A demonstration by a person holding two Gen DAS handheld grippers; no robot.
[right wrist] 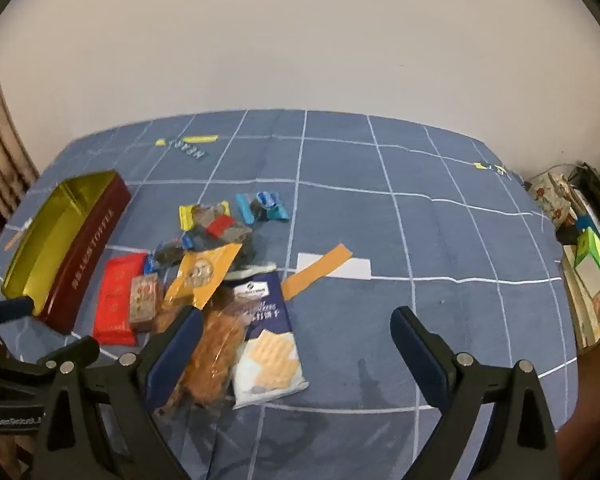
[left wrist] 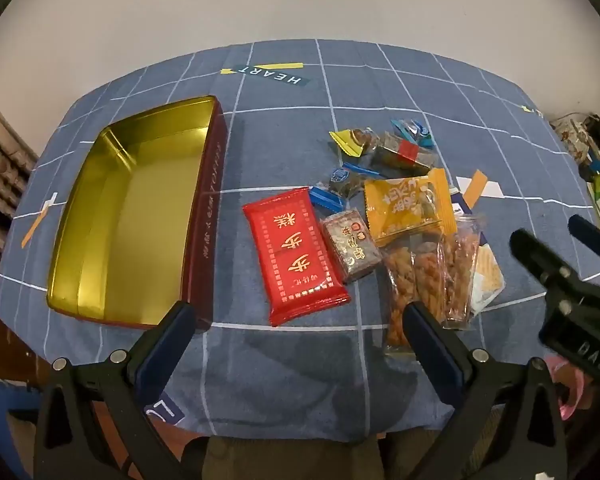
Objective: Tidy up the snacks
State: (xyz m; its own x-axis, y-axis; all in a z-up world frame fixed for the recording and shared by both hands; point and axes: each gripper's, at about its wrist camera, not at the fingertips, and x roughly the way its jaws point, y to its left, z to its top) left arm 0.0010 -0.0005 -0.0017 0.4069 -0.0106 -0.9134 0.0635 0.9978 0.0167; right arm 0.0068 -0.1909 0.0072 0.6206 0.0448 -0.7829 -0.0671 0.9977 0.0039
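- Snack pile (left wrist: 396,216) — a loose heap of wrapped packets on the tabletop, right of the tin and apart from it; nothing is inside the tin.
- Red packet (left wrist: 296,260): flat, glossy foil with gold characters, at the pile's left edge, nearest the tin.
- Small brown block (left wrist: 352,244): clear-wrapped, lying against the red packet's right side.
- Orange packet (left wrist: 408,208): crinkled foil with a serrated edge, overlapping the twists below it.
- Fried dough twists (left wrist: 416,280): two clear bags, golden-brown and ropy, side by side at the pile's near end.
- Blue-and-white cracker bag (right wrist: 268,344): soft plastic, at the right of the twists and partly under them.
- Small candies (left wrist: 384,148): yellow, blue and red twist-wrappers, scattered at the pile's far side.
- Tin (left wrist: 132,216): rectangular metal box, dark red outside, shiny gold inside, lid off, on the left of the tabletop.
- Tabletop (right wrist: 420,240): covered in a blue cloth with a white grid and printed patches in orange, white and yellow.
- Left tongs (left wrist: 296,324): jaws wide apart, holding nothing, above the near edge — left pad over the tin's near corner, right pad over the twists' near end, red packet just ahead between them.
- Right tongs (right wrist: 296,332): jaws wide apart, empty; left pad over the twists, cracker bag between the pads, right pad over bare cloth.
- Clutter (right wrist: 588,256) of boxes beyond the tabletop's right edge; plain wall behind.
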